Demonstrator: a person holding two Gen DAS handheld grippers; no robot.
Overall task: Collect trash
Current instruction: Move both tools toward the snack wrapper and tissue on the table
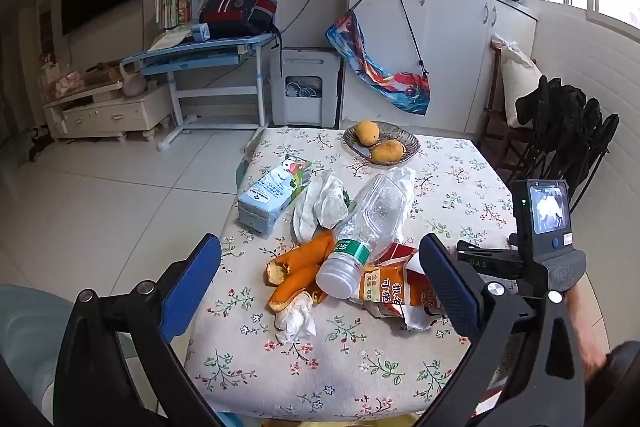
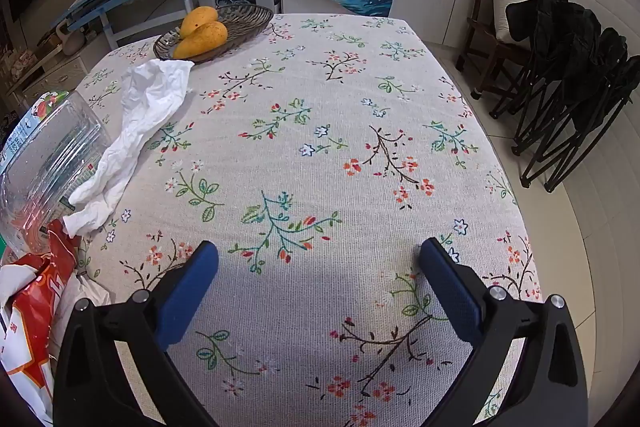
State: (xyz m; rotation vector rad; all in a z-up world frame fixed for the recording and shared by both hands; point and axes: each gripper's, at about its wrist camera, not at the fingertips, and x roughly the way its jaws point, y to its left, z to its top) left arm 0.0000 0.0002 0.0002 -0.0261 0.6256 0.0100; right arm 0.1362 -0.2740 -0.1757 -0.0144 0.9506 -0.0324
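A heap of trash lies on the flowered tablecloth (image 1: 320, 367): a clear plastic bottle (image 1: 366, 223) with a green label, orange peels (image 1: 298, 269), a torn orange-and-red wrapper (image 1: 394, 287), crumpled tissues (image 1: 296, 319) and a blue carton (image 1: 272, 193). My left gripper (image 1: 320, 259) is open, its fingers wide on either side of the heap and above it. My right gripper (image 2: 318, 255) is open over bare cloth, right of the bottle (image 2: 44, 163), a white tissue (image 2: 136, 131) and the wrapper (image 2: 28, 311). The right gripper's body and a hand show at the right of the left wrist view.
A woven basket (image 1: 404, 143) with two mangoes (image 1: 368, 131) sits at the table's far side. Beyond are a blue desk (image 1: 200, 55), white cabinets (image 1: 440, 39), a wooden chair (image 2: 492, 39) and folded black chairs (image 2: 572, 75) to the right. Tiled floor lies left of the table.
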